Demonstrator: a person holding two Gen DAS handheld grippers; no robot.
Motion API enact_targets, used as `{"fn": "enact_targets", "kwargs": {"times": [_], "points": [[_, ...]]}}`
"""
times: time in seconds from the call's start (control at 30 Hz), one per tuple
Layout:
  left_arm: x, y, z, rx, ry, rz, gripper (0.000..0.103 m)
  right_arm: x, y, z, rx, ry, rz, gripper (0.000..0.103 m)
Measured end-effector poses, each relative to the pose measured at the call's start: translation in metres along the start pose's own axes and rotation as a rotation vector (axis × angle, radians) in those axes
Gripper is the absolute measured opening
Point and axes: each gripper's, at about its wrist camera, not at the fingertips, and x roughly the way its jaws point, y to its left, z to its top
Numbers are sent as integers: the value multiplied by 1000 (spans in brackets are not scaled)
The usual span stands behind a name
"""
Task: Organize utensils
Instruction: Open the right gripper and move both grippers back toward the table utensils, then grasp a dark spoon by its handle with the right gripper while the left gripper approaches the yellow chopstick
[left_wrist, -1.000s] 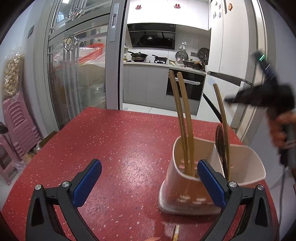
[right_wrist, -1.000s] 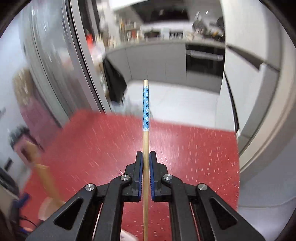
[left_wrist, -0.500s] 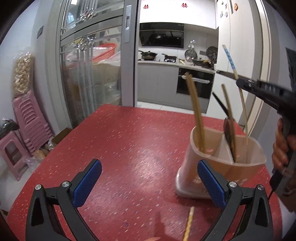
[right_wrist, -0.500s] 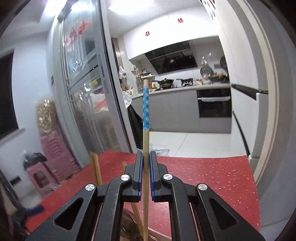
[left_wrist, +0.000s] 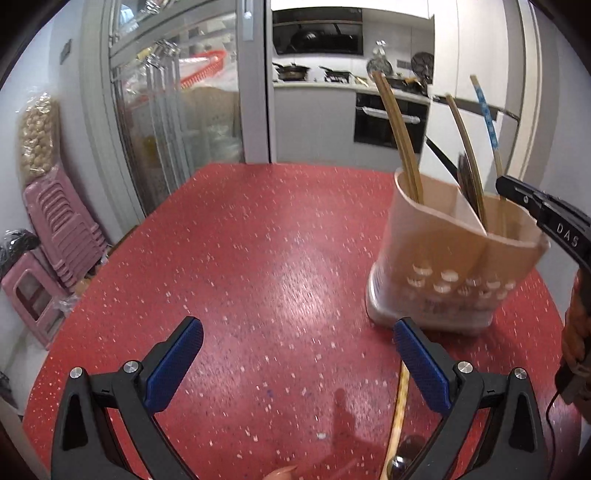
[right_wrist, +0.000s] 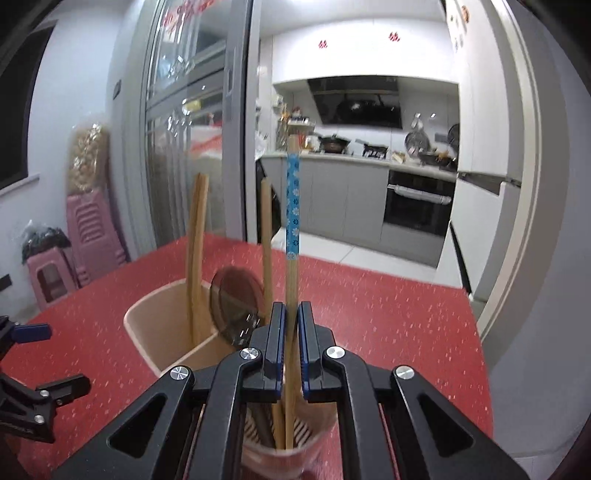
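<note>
The table (left_wrist: 258, 266) looks like glossy red speckled stone. The holder (left_wrist: 443, 251) is smooth beige plastic. The chopstick (right_wrist: 292, 221) is wood, with printed blue band.

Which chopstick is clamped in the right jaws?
The blue-patterned chopstick, its lower end inside the holder; the plain wooden ones stand free.

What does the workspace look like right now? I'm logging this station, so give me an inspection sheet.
Surface: red speckled table, dry.
Job's things: beige utensil holder with wooden chopsticks; blue-patterned chopstick lowered into it; another chopstick lies on the table.
Clutter: nothing seen.
Grippers: left hand-held gripper open, empty; right hand-held gripper shut on the blue-patterned chopstick.
Cables: black cable at right edge.
Surroundings: pink stools, glass door, kitchen.
</note>
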Motion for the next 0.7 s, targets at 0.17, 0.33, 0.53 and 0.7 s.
{"fn": "enact_targets", "kwargs": {"times": [0.17,0.33,0.53,0.7], "points": [[0,6,-13,-8,61,-34,103,-16,-1,-2,36,50,15,28],[-7,11,-31,16,110,-87,103,-45,0,-7,121,136,80,39],[-14,7,-59,83,179,-149,103,-59,22,-57,162,437,177,39],[-18,-6,-80,150,239,-206,103,-71,46,-95,123,582,230,39]]}}
